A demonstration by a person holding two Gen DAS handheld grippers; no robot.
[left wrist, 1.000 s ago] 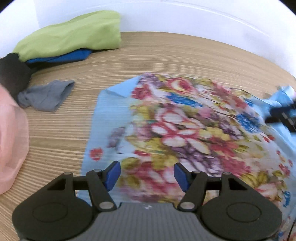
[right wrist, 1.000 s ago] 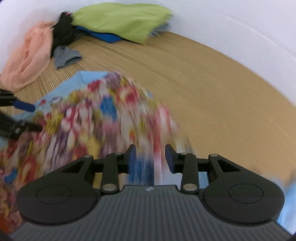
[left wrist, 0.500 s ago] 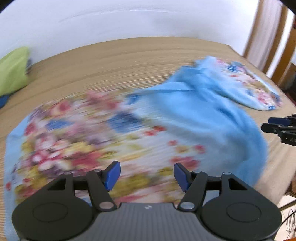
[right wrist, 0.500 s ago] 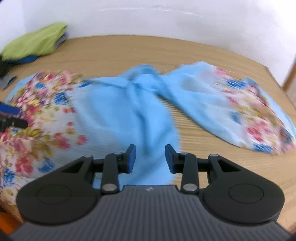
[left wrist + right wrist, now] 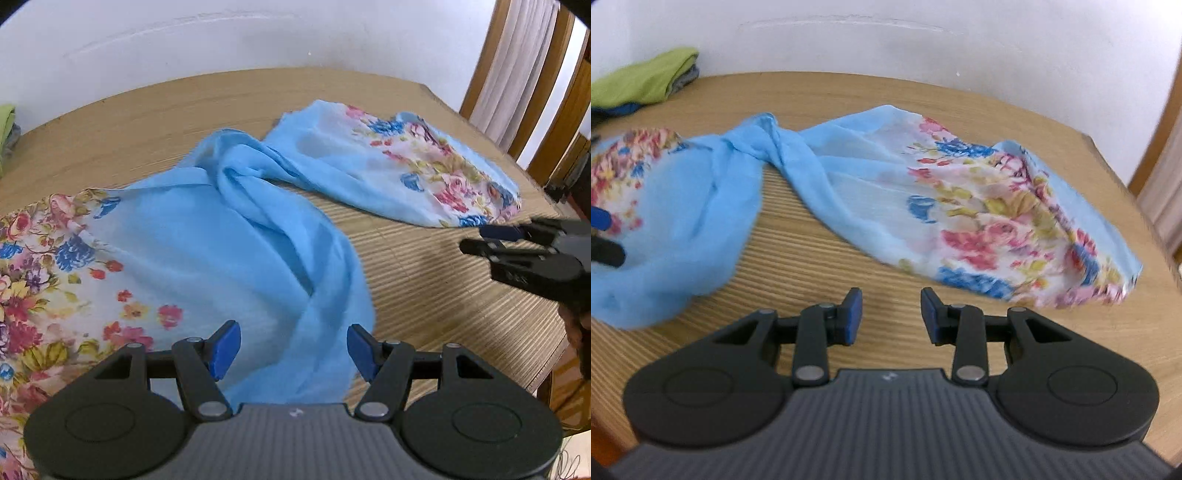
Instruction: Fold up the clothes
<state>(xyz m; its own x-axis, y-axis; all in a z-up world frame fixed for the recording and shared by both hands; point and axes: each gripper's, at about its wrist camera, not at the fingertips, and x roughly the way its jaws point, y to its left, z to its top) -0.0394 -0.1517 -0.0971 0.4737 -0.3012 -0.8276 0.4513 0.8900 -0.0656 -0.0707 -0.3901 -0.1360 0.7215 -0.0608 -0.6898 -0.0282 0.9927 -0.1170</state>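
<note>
Scarf (image 5: 229, 236) lies crumpled across the table (image 5: 424, 280), sky blue with floral print at both ends, twisted into a rope-like knot at mid-length.

Left gripper (image 5: 293, 347): blue pads spread wide, nothing pinched. The scarf's plain blue middle lies below and ahead of the gap; one floral end spreads to its left, the other lies well ahead to its right.

Right gripper (image 5: 891, 314): pads parted, narrower than the left, nothing between them, bare wood under the gap. The floral end (image 5: 997, 221) lies just ahead and to its right; the blue fold sits to its left. In the left wrist view this gripper (image 5: 495, 240) hangs near that end's near edge; contact cannot be told.

Left gripper's tips (image 5: 605, 236) show at the left edge of the right wrist view, over the blue fold.

Green cloth pile (image 5: 642, 79) sits far ahead-left by the wall (image 5: 886, 40).
</note>
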